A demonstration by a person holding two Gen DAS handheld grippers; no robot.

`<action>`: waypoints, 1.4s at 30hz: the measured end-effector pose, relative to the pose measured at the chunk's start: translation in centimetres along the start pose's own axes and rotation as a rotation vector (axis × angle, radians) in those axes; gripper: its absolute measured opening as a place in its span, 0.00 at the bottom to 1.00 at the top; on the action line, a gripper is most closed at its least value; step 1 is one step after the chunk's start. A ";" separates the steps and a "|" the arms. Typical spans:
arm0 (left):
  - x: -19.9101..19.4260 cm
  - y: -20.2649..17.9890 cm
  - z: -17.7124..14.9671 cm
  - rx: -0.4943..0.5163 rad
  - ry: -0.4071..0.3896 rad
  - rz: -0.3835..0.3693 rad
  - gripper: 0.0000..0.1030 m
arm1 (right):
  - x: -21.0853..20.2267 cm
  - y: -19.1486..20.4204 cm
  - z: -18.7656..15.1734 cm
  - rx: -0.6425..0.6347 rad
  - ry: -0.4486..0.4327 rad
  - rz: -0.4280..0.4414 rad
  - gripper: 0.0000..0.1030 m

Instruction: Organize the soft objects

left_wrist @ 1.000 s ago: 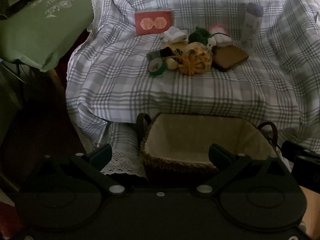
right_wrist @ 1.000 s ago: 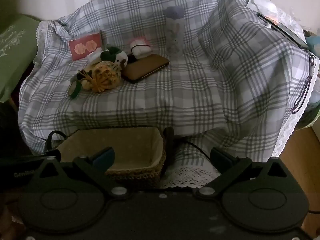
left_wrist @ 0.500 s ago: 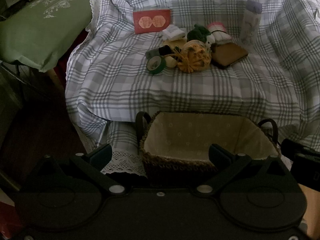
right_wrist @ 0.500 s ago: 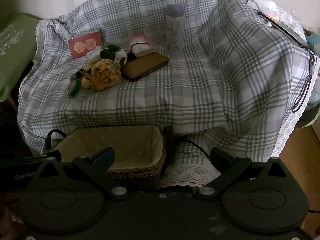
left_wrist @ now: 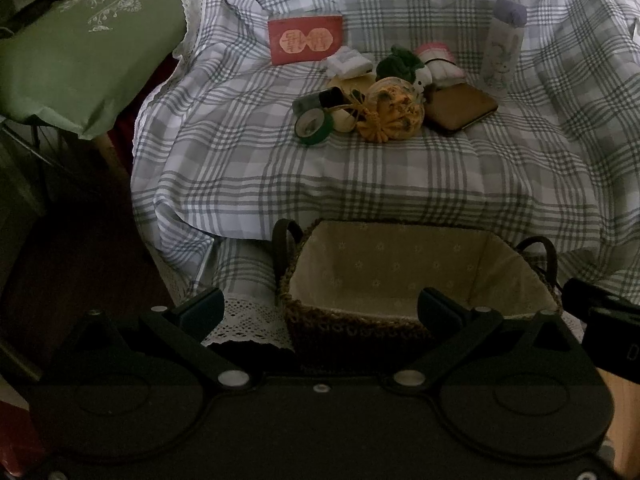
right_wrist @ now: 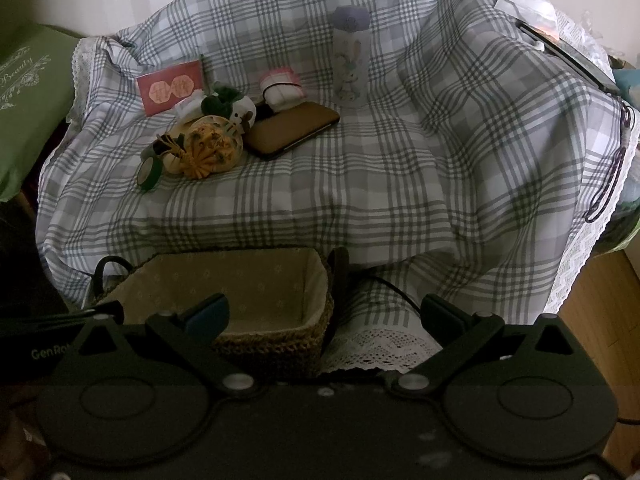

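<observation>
Both the left tool (left_wrist: 320, 304) and right tool (right_wrist: 326, 312) hang released near the lined woven rectangular basket (left_wrist: 400, 312); beyond it, an orange pumpkin-shaped cushion (left_wrist: 394, 114), possibly plush, lies on plaid cloth (left_wrist: 360, 176).

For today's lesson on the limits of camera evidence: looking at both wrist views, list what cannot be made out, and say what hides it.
- Basket floor, both views: the near rim and the open left gripper cover it.
- Green plush lower body, both views: the orange ball is in front.
- Red card print: too small to read.
- Right gripper: open, but its left side overlaps the basket.
</observation>
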State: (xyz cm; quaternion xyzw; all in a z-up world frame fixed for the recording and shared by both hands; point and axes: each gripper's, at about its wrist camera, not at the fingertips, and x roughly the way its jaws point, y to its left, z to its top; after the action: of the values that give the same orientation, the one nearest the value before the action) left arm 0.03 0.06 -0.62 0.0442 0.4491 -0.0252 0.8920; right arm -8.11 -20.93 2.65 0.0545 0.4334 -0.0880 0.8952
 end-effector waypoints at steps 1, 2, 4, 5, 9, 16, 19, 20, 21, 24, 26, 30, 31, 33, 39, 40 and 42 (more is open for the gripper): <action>0.0 0.0 0.0 0.000 0.000 0.000 0.97 | 0.0 0.0 0.0 0.000 0.000 0.000 0.99; 0.0 0.0 0.0 0.000 0.000 0.000 0.97 | 0.0 0.0 0.0 0.000 0.000 0.001 0.99; 0.0 0.0 -0.1 -0.001 0.002 -0.001 0.97 | 0.0 0.0 0.0 0.000 0.001 0.000 0.99; 0.0 0.1 -0.2 -0.002 0.003 -0.003 0.97 | 0.0 0.0 0.0 0.000 0.002 0.000 0.99; 0.1 0.2 -0.3 -0.004 0.006 -0.004 0.97 | 0.1 0.1 -0.2 0.000 0.004 0.001 0.99; 0.1 0.2 -0.2 -0.004 0.006 -0.005 0.97 | 0.0 0.1 -0.2 -0.002 0.007 0.004 0.99; 0.1 0.3 -0.2 -0.003 0.008 -0.006 0.97 | 0.0 0.1 -0.1 -0.002 0.007 0.005 0.99; 0.1 0.3 -0.3 -0.003 0.009 -0.006 0.97 | 0.1 0.1 -0.1 -0.002 0.008 0.005 0.99; 0.1 0.3 -0.2 -0.004 0.010 -0.005 0.97 | 0.1 0.1 -0.2 -0.002 0.009 0.004 0.99; 0.1 0.3 -0.2 -0.004 0.011 -0.006 0.97 | 0.0 0.1 -0.2 -0.001 0.010 0.004 0.99; 0.1 0.3 -0.2 -0.004 0.011 -0.006 0.97 | 0.0 0.1 -0.2 -0.001 0.010 0.004 0.99; 0.1 0.3 -0.2 -0.005 0.012 -0.006 0.97 | 0.0 0.1 -0.2 0.000 0.012 0.005 0.99; 0.1 0.4 -0.2 -0.005 0.012 -0.006 0.97 | 0.0 0.1 -0.2 0.000 0.012 0.005 0.99; 0.1 0.4 -0.2 -0.005 0.012 -0.006 0.97 | 0.0 0.1 -0.2 0.000 0.011 0.005 0.99; 0.3 0.3 -0.4 -0.008 0.018 -0.007 0.97 | 0.1 0.1 -0.2 0.001 0.014 0.005 0.99; 0.3 0.2 -0.5 -0.008 0.019 -0.007 0.97 | 0.1 0.1 -0.3 0.001 0.014 0.005 0.99; 0.4 0.2 -0.3 -0.007 0.024 -0.007 0.97 | 0.1 0.1 -0.2 0.001 0.014 0.005 0.99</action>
State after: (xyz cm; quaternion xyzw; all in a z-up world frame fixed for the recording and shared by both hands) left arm 0.02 0.25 -1.13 0.0399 0.4600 -0.0260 0.8866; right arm -8.23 -20.80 2.43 0.0565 0.4396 -0.0856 0.8923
